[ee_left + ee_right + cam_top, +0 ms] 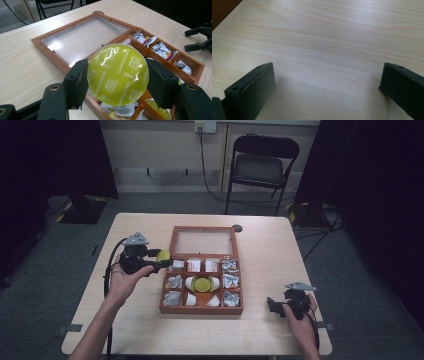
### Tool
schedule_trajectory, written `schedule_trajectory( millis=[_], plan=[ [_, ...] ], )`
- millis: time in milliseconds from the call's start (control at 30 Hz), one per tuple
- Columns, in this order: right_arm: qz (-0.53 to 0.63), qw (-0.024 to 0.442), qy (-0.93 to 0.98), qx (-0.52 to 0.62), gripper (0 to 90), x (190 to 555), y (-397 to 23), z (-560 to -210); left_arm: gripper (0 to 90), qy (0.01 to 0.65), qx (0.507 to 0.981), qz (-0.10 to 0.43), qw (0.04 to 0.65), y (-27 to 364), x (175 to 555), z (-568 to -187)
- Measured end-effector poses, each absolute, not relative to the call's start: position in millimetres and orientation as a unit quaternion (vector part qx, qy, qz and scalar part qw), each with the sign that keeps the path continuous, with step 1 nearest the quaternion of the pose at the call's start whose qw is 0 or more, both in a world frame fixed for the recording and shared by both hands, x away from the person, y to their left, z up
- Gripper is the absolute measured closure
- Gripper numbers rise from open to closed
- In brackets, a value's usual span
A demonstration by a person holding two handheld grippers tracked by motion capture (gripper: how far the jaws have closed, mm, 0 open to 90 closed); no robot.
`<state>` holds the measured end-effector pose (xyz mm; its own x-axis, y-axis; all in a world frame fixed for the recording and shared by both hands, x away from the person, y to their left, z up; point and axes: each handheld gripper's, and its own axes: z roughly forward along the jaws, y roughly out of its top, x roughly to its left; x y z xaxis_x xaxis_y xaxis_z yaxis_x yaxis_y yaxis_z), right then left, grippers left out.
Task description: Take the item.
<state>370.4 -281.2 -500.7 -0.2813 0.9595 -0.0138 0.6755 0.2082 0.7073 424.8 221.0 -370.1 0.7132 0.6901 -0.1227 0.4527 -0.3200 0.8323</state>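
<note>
Left gripper (116,82) clamps round yellow-green foil-lidded coffee capsule (116,74) above wooden compartment box (60,60) | light, crushable; hold rim | right gripper (327,85) released

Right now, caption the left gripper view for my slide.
Left gripper clamps a green cappuccino capsule above the open wooden box.

We see a pale wooden desk (270,245) on grey carpet (380,285), a black folding chair (261,165) behind it by the wall, and dark curtains (55,160) at both sides.
</note>
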Motion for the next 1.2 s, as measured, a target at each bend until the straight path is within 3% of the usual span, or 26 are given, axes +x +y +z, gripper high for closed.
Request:
schedule_trajectory(
  millis=[133, 600, 1200],
  plan=[
    [0.303, 0.235, 0.741, 0.552, 0.0, 370, -281, -501, 38.3, 0.361, 0.809, 0.155, 0.437, 224, 427, -374],
    [0.303, 0.235, 0.741, 0.552, 0.0, 370, -281, -501, 38.3, 0.406, 0.796, 0.139, 0.427, 248, 444, -402],
    [0.303, 0.235, 0.741, 0.552, 0.0, 370, -281, -501, 38.3, 0.419, 0.811, 0.141, 0.384, 248, 453, -426]
  ],
)
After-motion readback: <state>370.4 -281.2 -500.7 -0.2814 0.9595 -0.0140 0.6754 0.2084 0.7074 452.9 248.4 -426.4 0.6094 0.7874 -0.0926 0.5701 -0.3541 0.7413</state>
